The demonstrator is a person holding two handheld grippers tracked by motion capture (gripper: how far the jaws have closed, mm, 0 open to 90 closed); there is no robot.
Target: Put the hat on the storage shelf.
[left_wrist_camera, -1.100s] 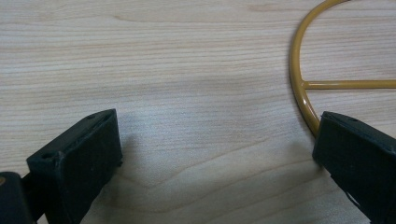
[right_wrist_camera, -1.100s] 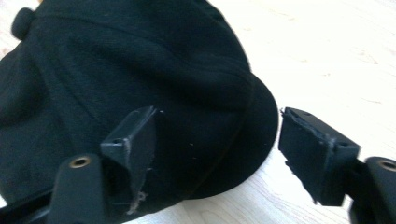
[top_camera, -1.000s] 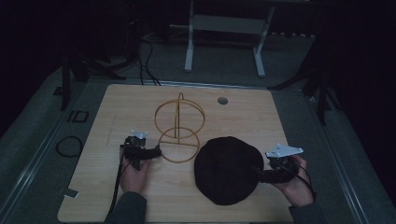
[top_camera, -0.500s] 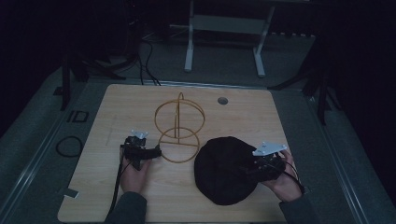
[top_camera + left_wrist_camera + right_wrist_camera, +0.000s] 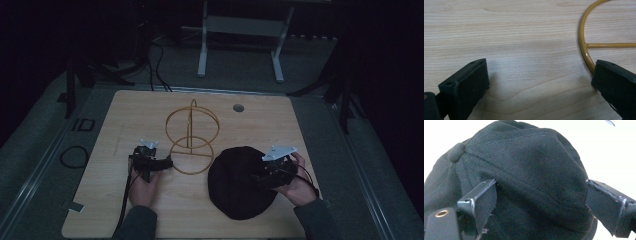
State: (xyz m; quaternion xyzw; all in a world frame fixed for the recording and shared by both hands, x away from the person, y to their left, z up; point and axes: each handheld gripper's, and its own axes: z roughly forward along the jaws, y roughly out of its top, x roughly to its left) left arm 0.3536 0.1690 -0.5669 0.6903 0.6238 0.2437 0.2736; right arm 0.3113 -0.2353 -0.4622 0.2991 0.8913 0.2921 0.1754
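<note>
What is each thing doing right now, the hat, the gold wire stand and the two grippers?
Black hat: lying flat on the table, button on top, not lifted.
Gold wire stand: standing upright, nothing hanging on it.
Left gripper: jaws open, beside the stand's base ring.
Right gripper: jaws have just been opening, now wide over the hat's crown, hat between them.
Table: bears both things.

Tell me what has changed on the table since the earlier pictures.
The right hand-held gripper has slid left from the table's right edge onto the black cap; its jaws have just been opening and now straddle the cap's crown without pressing on it. The left hand-held gripper, the wire stand and the cap stayed put.
</note>
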